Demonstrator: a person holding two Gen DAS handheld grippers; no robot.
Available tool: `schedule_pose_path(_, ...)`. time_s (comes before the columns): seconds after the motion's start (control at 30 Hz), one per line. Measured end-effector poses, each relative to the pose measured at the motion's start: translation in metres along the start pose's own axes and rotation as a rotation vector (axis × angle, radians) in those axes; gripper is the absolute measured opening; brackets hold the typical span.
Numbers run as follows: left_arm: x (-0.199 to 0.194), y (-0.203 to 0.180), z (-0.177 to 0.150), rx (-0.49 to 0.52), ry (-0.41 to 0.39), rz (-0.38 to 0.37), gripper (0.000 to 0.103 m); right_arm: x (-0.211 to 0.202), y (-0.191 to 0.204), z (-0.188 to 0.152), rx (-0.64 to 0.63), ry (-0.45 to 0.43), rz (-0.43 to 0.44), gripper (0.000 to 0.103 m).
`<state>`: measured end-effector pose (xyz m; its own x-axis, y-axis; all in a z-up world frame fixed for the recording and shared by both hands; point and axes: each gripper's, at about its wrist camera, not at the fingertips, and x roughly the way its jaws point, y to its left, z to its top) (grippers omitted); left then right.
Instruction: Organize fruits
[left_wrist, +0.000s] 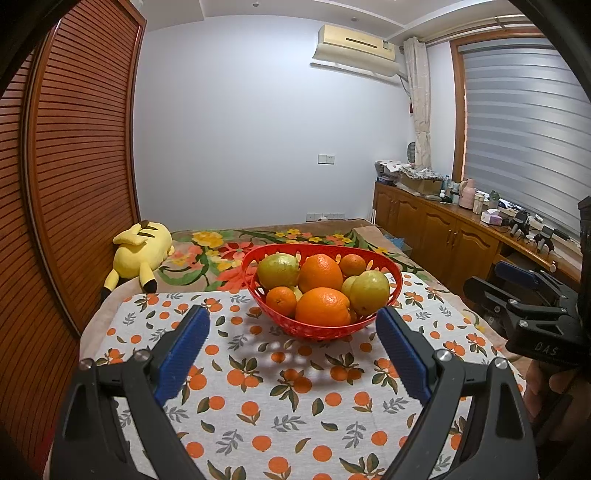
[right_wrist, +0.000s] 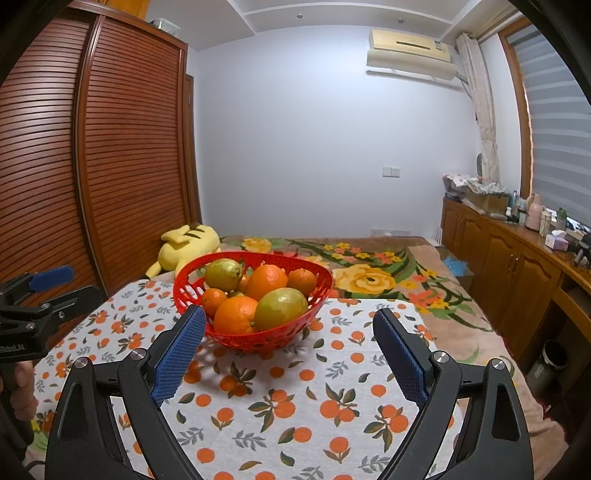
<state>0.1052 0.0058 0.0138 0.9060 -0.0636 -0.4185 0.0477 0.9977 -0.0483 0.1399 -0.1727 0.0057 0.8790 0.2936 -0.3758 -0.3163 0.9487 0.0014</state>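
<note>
Sitting on the orange-print cloth, the red basket holds oranges and green fruits — piled together. The left gripper and right gripper hover just short of it, both with jaws spread wide — nothing between their blue pads.

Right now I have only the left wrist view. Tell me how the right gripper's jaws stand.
Observer: The right gripper is open, nothing between its pads.
Operator: Report what stands on the floor to its right.
Observer: A dark cylindrical bin, beside the wooden cabinets.
Operator: Check the wardrobe top.
Observer: A pale translucent box sits there.
</note>
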Motion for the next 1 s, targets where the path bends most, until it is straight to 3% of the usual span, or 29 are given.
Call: schedule_pose_path(1.0, -0.0007, -0.0030, -0.0012, 0.001, 0.001, 0.002, 0.092, -0.0003, -0.0003, -0.0007, 0.002, -0.002, -0.001, 0.094)
